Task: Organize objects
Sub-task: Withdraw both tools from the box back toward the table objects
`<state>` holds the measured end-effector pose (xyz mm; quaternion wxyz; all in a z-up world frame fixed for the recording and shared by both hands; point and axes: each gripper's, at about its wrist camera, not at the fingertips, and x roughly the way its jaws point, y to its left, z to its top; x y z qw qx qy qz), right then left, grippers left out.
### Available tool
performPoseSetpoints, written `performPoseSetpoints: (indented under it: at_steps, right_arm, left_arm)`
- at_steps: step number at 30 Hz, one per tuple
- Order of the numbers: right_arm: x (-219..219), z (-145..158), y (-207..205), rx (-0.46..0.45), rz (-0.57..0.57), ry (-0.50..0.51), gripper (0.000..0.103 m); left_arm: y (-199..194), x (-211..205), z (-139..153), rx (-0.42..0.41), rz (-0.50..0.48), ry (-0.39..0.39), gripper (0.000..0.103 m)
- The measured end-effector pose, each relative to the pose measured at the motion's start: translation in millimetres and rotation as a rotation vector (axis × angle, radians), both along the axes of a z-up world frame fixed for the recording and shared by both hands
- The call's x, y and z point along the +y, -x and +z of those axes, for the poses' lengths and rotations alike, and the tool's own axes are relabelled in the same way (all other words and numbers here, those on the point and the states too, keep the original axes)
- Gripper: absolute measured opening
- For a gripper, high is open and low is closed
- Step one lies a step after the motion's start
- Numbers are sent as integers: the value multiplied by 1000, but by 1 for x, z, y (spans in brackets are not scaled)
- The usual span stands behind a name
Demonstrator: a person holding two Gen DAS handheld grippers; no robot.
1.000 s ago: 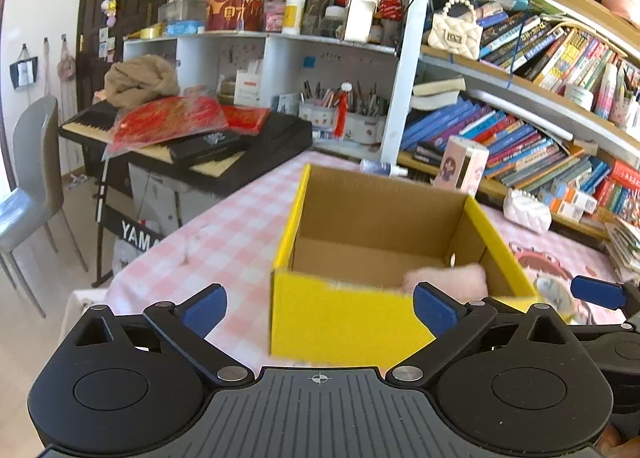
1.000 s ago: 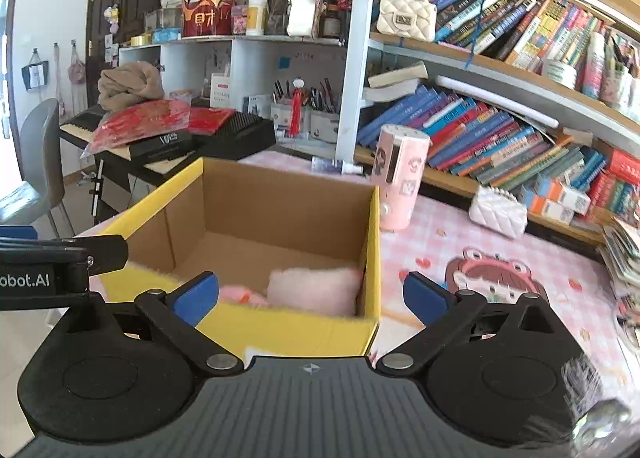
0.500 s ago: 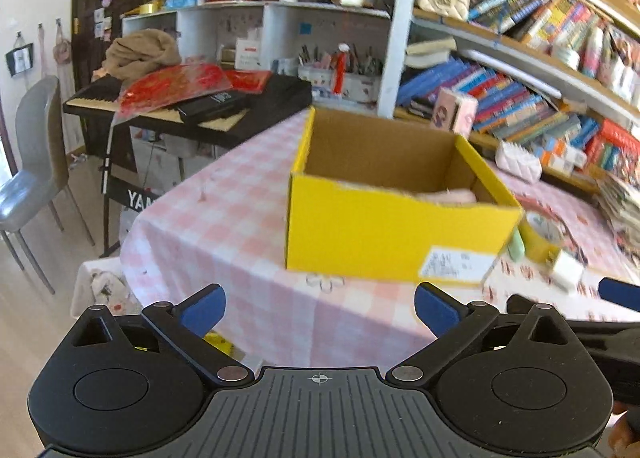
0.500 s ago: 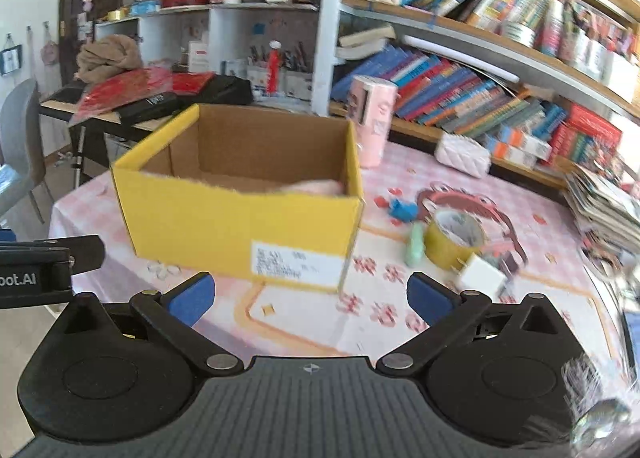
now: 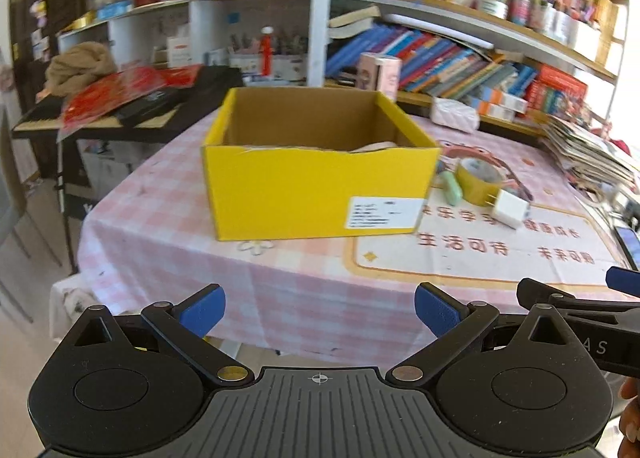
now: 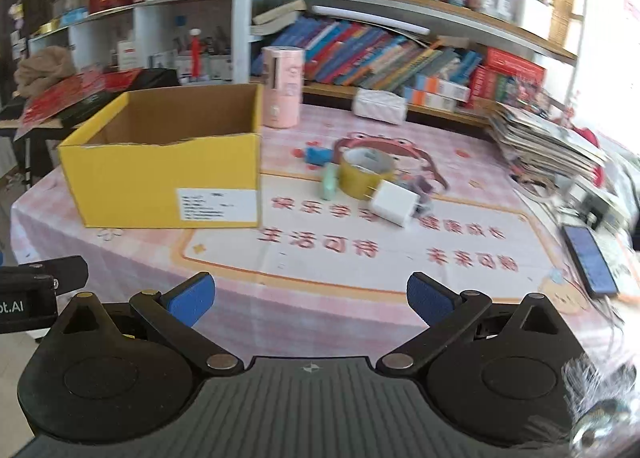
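A yellow cardboard box (image 5: 316, 189) (image 6: 160, 189) stands open on the pink checked tablecloth, with a pale pink soft item (image 5: 374, 146) just showing inside. To its right lie a yellow tape roll (image 6: 366, 173) (image 5: 478, 179), a white charger plug (image 6: 394, 203) (image 5: 509, 211), a mint green piece (image 6: 329, 185) (image 5: 451, 187) and a small blue item (image 6: 318, 155). My left gripper (image 5: 318, 308) is open and empty, held back off the table's near edge. My right gripper (image 6: 308, 296) is open and empty too, over the front edge.
A pink cylinder box (image 6: 282, 87) and a white quilted pouch (image 6: 380, 105) stand behind the loose items. A magazine stack (image 6: 548, 141) and a phone (image 6: 590, 260) lie at the right. Bookshelves fill the back wall; a keyboard (image 5: 132, 105) with red packets sits left.
Both grippers have pulled back from over the box to beyond the table's front edge. The view has swung right, so the tape, plug and phone now show.
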<state>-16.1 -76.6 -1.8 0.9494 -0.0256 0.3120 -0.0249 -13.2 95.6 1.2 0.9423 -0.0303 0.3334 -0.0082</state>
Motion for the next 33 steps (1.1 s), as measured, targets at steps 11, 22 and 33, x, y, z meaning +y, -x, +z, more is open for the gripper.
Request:
performPoseSetpoints:
  at_steps: [11, 22, 33]
  right_arm:
    - [-36, -5, 4, 21, -92, -20, 103]
    - [-73, -8, -27, 54, -128, -36, 103]
    - [-100, -6, -77, 59, -107, -40, 103]
  left_arm:
    - [-10, -35, -3, 20, -86, -22, 102]
    - [-44, -68, -4, 33, -111, -36, 102]
    - [-89, -95, -1, 15, -114, -45, 102]
